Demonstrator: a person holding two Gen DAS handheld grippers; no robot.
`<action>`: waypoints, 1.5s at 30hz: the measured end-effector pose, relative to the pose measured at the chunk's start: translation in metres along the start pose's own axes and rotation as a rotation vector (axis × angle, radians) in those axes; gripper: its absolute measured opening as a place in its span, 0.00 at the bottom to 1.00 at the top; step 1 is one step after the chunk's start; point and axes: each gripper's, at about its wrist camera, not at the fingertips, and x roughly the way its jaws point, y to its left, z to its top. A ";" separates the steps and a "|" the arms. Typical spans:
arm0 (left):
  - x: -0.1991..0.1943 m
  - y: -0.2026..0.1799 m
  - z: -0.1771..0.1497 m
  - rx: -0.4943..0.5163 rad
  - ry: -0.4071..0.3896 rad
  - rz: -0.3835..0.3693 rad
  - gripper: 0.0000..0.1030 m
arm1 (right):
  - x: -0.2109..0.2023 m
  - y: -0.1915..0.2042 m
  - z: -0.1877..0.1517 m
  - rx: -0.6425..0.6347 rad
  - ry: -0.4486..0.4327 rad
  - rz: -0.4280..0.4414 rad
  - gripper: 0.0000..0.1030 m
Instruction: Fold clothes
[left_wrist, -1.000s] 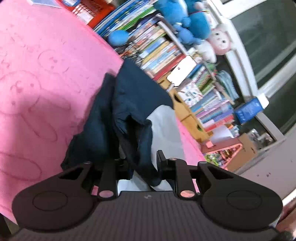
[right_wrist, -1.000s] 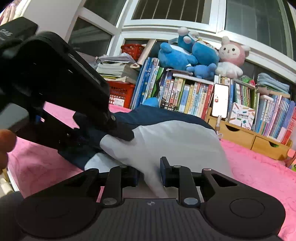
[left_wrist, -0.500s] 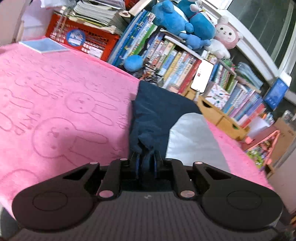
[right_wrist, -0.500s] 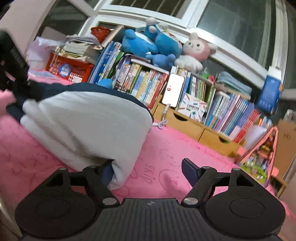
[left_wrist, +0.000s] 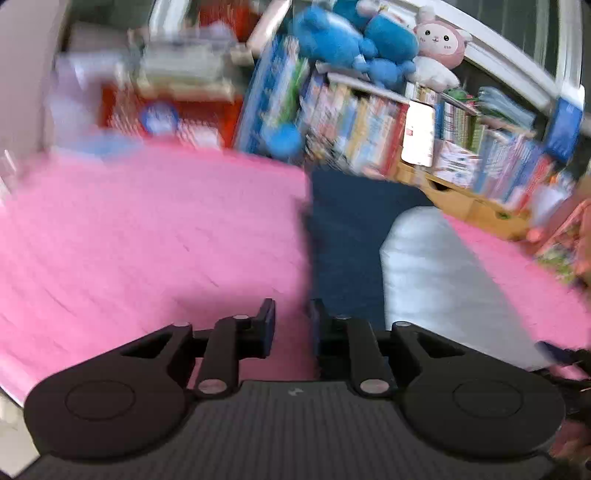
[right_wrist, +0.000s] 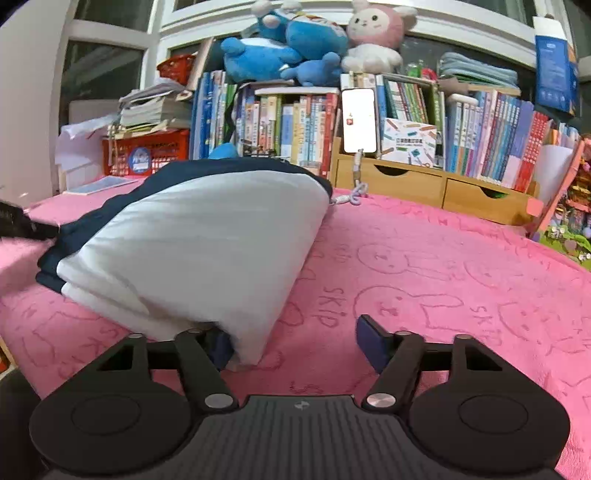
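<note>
While the folded navy-and-white garment (right_wrist: 192, 251) is lying on the pink worktop (right_wrist: 443, 277), nothing is being held: right gripper (right_wrist: 295, 341), jaws just closing, is standing half open beside its near corner; left gripper (left_wrist: 291, 323) narrow, empty. Folding is being judged nearly complete.

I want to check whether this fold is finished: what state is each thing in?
left gripper, slightly open, empty.
right gripper, open, jaws just been closing; garment corner beside one finger, not gripped.
garment, folded, lying on the pink blanket.
phone, upright, screen lit.
drawers, shut.
</note>
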 end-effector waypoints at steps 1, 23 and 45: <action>-0.009 -0.005 0.004 0.090 -0.052 0.037 0.15 | 0.000 -0.001 0.000 0.013 0.004 0.021 0.49; -0.005 -0.168 -0.047 1.001 -0.106 -0.483 0.47 | 0.003 -0.039 -0.001 0.312 -0.004 0.239 0.32; 0.009 -0.049 -0.034 0.793 0.176 -0.059 0.33 | -0.003 -0.028 -0.004 0.175 0.002 0.229 0.36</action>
